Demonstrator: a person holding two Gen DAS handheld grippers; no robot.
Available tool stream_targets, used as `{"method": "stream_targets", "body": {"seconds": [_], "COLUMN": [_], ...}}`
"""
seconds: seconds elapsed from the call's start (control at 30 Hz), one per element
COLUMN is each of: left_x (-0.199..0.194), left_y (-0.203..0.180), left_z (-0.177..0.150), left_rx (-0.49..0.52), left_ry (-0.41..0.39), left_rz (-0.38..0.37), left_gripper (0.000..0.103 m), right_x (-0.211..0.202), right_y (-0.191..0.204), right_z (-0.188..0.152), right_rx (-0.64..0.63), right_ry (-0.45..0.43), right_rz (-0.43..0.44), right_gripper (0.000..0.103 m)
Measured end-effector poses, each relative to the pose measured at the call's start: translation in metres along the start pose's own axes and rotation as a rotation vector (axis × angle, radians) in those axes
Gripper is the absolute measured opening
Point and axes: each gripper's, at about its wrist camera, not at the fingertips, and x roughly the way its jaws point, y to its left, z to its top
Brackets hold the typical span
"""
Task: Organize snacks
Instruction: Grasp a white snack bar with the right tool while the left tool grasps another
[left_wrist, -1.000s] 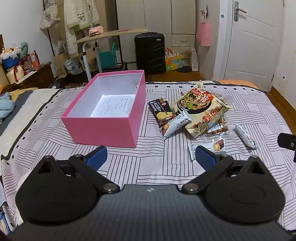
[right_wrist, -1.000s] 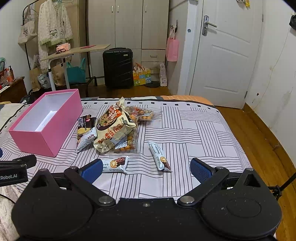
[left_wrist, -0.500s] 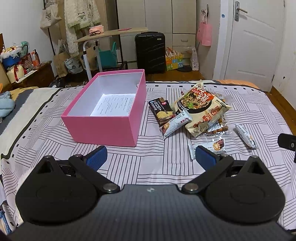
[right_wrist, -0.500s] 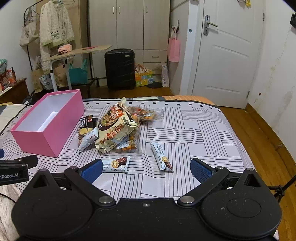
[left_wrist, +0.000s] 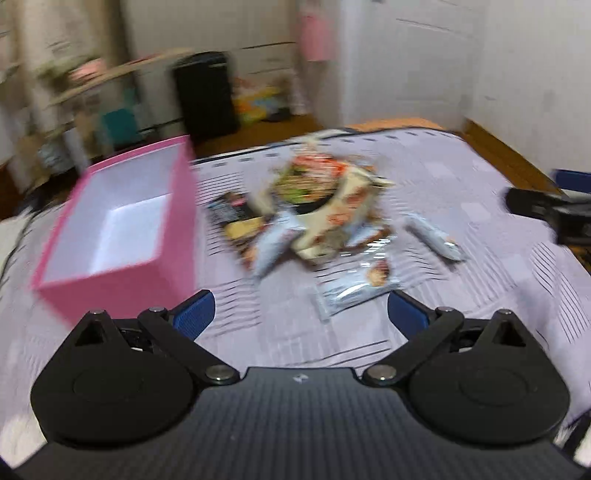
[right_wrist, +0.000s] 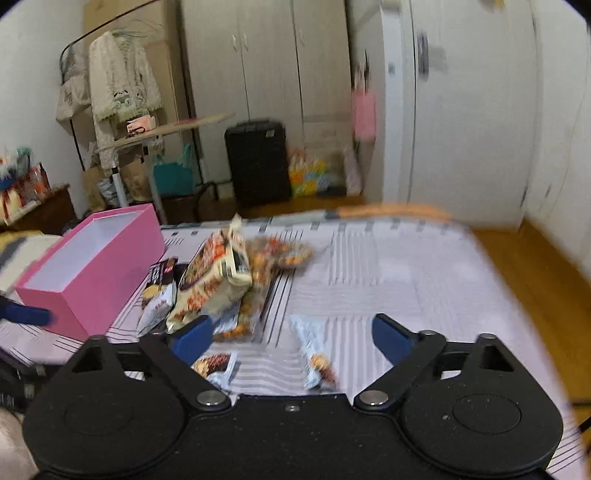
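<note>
Both views are smeared by motion blur, so fine print on the packets cannot be read. The left gripper (left_wrist: 301, 312) hovers above the striped bed (left_wrist: 498, 295) with its blue-padded fingers spread wide and nothing between them. The right gripper (right_wrist: 291, 334) is likewise spread open and holds nothing; its tip also shows at the right edge of the left wrist view.

The snacks lie in a loose heap on the bed, just right of an open pink box (left_wrist: 122, 225) whose white inside holds no packets. The biggest item is a large cream noodle bag (right_wrist: 214, 280), leaning over a clear bag of orange snacks (right_wrist: 273, 254). A dark packet (left_wrist: 231, 214) and a pale blue-grey packet (left_wrist: 273, 247) lie between the heap and the box. Nearer the grippers, a small flat wrapper (left_wrist: 356, 290) rests just ahead of the left gripper's fingers, and a slim bar wrapper (right_wrist: 314, 350) lies apart from the heap, between the right gripper's fingers in its view.

Behind the bed stand a black suitcase (right_wrist: 258, 162) and a pale wardrobe (right_wrist: 266, 62).
</note>
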Motion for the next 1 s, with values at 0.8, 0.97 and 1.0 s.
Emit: {"method": "stream_targets", "body": {"seconds": [0.8,0.97,1.0], "left_x": [0.165,0.162,0.161], "left_y": [-0.025,-0.012,-0.010], "left_z": [0.003,0.003,0.004], "left_rx": [0.300,0.204,0.179], "left_ry": [0.186,0.213,0.225], "left_rz": [-0.421,-0.432,-0.437], "left_gripper": [0.056,0.027,0.027], "right_x": [0.137,0.123,0.119], "right_y": [-0.039,-0.043,-0.042], "right_z": [-0.040,-0.048,-0.049], "right_rx": [0.079,0.137,0.139], "right_ry": [0.199,0.200,0.193], "right_rz": [0.126,0.119,0.109], "right_gripper": [0.050,0.031,0.031]}}
